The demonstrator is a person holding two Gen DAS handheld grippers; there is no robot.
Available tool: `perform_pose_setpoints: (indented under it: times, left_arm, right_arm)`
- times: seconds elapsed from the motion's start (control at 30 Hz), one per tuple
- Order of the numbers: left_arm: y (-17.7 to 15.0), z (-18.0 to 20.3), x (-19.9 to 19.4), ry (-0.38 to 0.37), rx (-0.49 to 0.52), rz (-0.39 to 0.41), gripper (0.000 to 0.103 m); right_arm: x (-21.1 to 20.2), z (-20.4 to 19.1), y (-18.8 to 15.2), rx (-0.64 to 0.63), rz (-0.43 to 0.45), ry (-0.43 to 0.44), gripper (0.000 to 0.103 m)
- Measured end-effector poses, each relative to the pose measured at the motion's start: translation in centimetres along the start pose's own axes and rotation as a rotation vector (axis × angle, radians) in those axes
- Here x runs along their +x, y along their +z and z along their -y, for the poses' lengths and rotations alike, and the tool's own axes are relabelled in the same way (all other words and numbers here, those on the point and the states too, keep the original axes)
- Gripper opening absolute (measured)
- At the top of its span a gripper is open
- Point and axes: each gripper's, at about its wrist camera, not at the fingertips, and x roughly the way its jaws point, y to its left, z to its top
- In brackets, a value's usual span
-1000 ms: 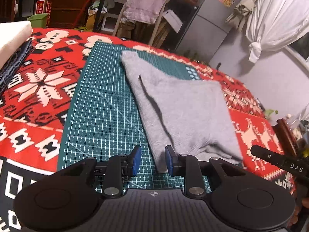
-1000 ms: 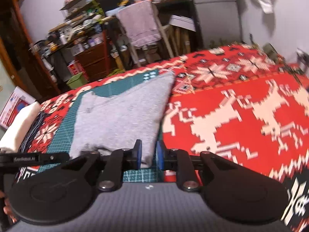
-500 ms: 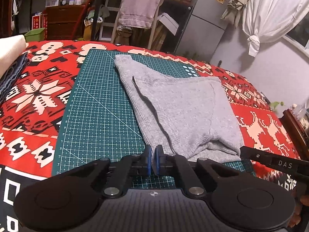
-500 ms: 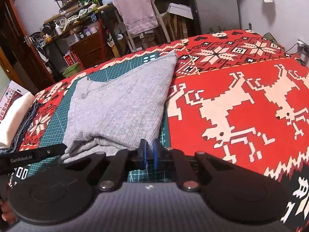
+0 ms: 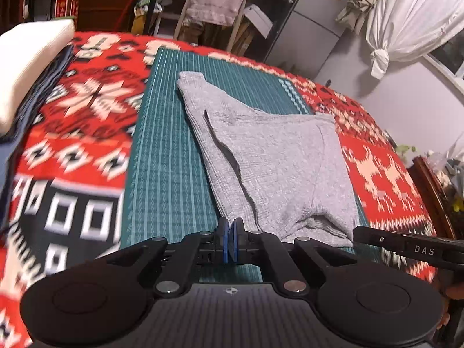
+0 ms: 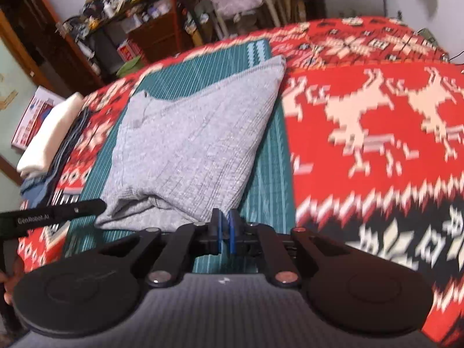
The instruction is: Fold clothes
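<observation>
Closing since a second ago, left hand-held gripper (image 5: 231,239) and right hand-held gripper (image 6: 224,233) now sit pinched together, empty, near the folded grey knit garment (image 5: 278,168) lying unmoved on the green cutting mat (image 5: 165,174).

What you can't read at this moment

Your red patterned blanket (image 5: 87,110) smears with motion blur on the left of the left wrist view, and again at lower right of the right wrist view. The white folded stack (image 5: 26,66) is cut by the frame edge. Your grey garment (image 5: 278,168) hides its near hem behind the left gripper (image 5: 231,242) (whether cloth sits between those closed pads, you cannot tell).
</observation>
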Motion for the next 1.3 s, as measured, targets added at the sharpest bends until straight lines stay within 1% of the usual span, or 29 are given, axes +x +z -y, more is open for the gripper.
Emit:
perform_pose_setpoints:
  times: [0.17, 0.3, 0.4, 0.47, 0.6, 0.7, 0.77, 0.87, 0.9, 0.97, 1.03, 1.07, 1.13, 1.2, 1.3]
  left_arm:
    - [-2.2, -0.1, -2.3, -0.012, -0.02, -0.049, 0.004]
    - [-3.9, -0.1, -3.4, -0.013, -0.027, -0.093, 0.004]
    - [-4.6, -0.1, -3.9, -0.006, -0.03, -0.101, 0.004]
    - [-4.7, 0.1, -4.2, 0.002, -0.022, -0.089, 0.005]
    - [-4.5, 0.2, -5.6, 0.015, -0.017, -0.053, 0.006]
    - [-4.1, 0.6, -6.8, 0.023, -0.004, -0.016, 0.006]
    - [-3.5, 1.2, -7.3, 0.003, 0.019, 0.017, 0.006]
    - [-2.8, 2.9, -6.5, -0.072, 0.087, 0.046, 0.006]
    - [-2.7, 3.5, -5.9, -0.098, 0.108, 0.043, 0.006]
    - [-2.6, 4.7, -4.4, -0.141, 0.142, 0.019, 0.006]
    - [-2.7, 5.7, -2.6, -0.158, 0.165, -0.02, 0.006]
    - [-2.9, 6.1, -1.9, -0.159, 0.183, -0.031, 0.006]
    - [-3.3, 6.8, -0.8, -0.126, 0.214, -0.057, 0.006]
    - [-3.6, 7.0, -0.3, -0.098, 0.239, -0.066, 0.005]
    - [-3.6, 6.6, -0.2, -0.107, 0.223, -0.077, 0.008]
  right_arm:
    - [-1.7, -0.8, -2.4, -0.009, -0.072, 0.022, 0.005]
    - [-3.0, -1.2, -4.2, -0.004, -0.109, 0.029, 0.006]
    - [-3.7, -1.4, -5.1, -0.013, -0.118, 0.02, 0.006]
    - [-4.3, -1.2, -5.2, -0.012, -0.113, 0.017, 0.012]
    - [-6.0, -1.0, -4.8, -0.016, -0.059, 0.015, 0.012]
    - [-7.2, -1.1, -4.0, -0.047, -0.005, 0.028, 0.012]
    - [-7.2, -1.5, -3.4, -0.078, 0.016, 0.035, 0.012]
    - [-6.3, -2.6, -2.9, -0.13, 0.031, 0.056, 0.012]
    - [-5.7, -3.1, -2.9, -0.15, 0.028, 0.064, 0.012]
    - [-4.7, -4.3, -2.9, -0.191, 0.021, 0.075, 0.012]
    - [-3.7, -5.6, -2.9, -0.243, 0.018, 0.092, 0.012]
    - [-3.4, -6.1, -3.0, -0.265, 0.013, 0.093, 0.012]
    - [-2.7, -7.1, -3.4, -0.311, -0.001, 0.092, 0.012]
    - [-2.0, -7.6, -3.8, -0.337, -0.023, 0.082, 0.011]
    - [-1.6, -7.6, -4.2, -0.34, -0.042, 0.068, 0.011]
